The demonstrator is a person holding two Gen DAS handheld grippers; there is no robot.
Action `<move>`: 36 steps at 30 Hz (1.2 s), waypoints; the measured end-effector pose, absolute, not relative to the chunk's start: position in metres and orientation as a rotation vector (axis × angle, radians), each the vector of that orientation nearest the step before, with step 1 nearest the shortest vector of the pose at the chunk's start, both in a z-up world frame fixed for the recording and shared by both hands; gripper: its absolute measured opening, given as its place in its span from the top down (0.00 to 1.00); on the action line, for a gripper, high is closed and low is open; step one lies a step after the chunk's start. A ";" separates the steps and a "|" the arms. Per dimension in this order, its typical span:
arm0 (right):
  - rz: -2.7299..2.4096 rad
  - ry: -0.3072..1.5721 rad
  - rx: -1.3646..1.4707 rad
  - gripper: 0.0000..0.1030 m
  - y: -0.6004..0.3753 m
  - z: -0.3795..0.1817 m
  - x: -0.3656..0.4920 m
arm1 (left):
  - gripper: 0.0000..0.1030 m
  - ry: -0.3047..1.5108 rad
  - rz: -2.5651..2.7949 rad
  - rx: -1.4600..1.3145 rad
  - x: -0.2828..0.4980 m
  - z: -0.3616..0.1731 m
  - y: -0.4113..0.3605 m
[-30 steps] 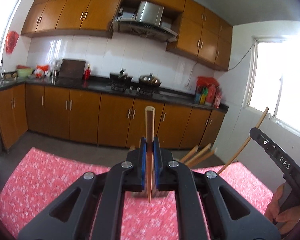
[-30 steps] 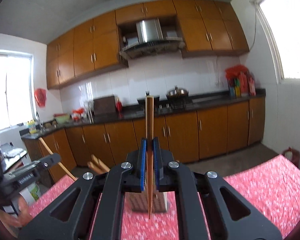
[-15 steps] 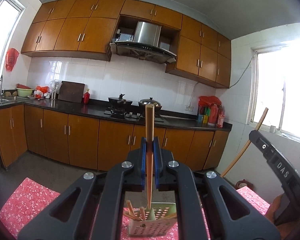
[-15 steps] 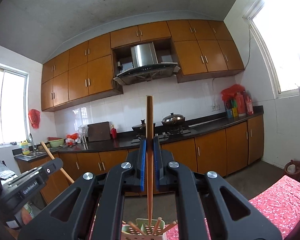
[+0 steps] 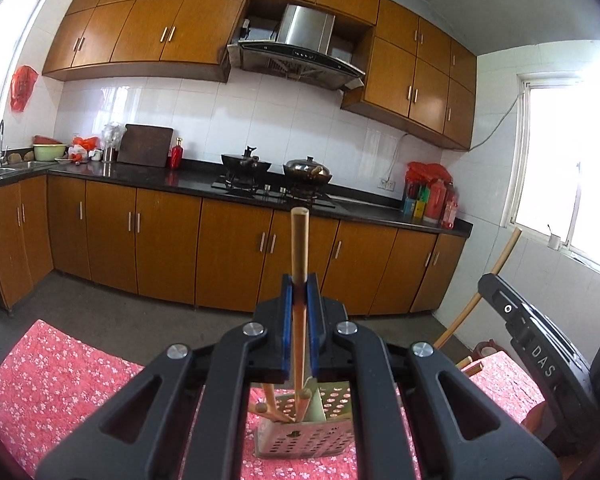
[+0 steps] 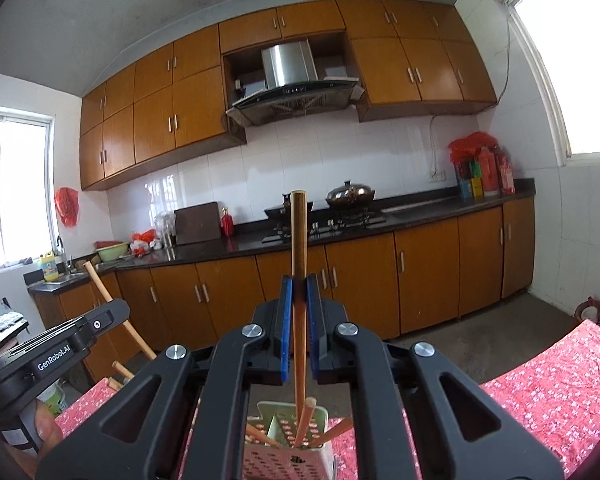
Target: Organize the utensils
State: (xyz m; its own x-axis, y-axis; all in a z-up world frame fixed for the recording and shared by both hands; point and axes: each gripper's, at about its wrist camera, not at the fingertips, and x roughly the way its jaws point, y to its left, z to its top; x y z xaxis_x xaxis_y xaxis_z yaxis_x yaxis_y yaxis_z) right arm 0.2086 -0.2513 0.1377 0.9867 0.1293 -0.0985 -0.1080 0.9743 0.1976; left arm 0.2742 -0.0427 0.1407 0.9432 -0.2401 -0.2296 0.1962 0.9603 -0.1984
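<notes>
Two chopsticks held over the holder on my table.

Table (image 5: 60,380), red floral cloth. Holder (image 6: 288,460), perforated, several sticks inside. My left gripper (image 5: 299,292) pinches one chopstick (image 5: 300,240) upright, its lower end inside the holder. My right gripper (image 6: 299,292) pinches a second chopstick (image 6: 299,232), tip just above the holder.

A red tablecloth (image 5: 60,380) with small white flowers lay under a pale green perforated holder (image 6: 288,456). Tan wooden chopsticks (image 5: 300,264) sat between blue pads (image 5: 286,320) on black grippers.
</notes>
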 end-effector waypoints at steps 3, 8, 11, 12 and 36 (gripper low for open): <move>0.138 0.139 0.214 0.87 -0.256 0.138 0.208 | 0.89 0.257 -0.226 -0.186 0.271 0.142 -0.039; 0.127 0.116 0.205 0.67 -0.262 0.148 0.192 | 0.74 0.229 -0.224 -0.203 0.251 0.156 -0.026; 0.122 0.106 0.198 0.58 -0.268 0.155 0.175 | 0.66 0.211 -0.214 -0.199 0.233 0.165 -0.015; 0.120 0.105 0.196 0.52 -0.270 0.157 0.167 | 0.63 0.206 -0.209 -0.194 0.225 0.166 -0.010; 0.036 0.305 0.082 0.02 -0.225 0.065 0.022 | 0.04 0.350 -0.004 0.023 0.037 0.044 0.026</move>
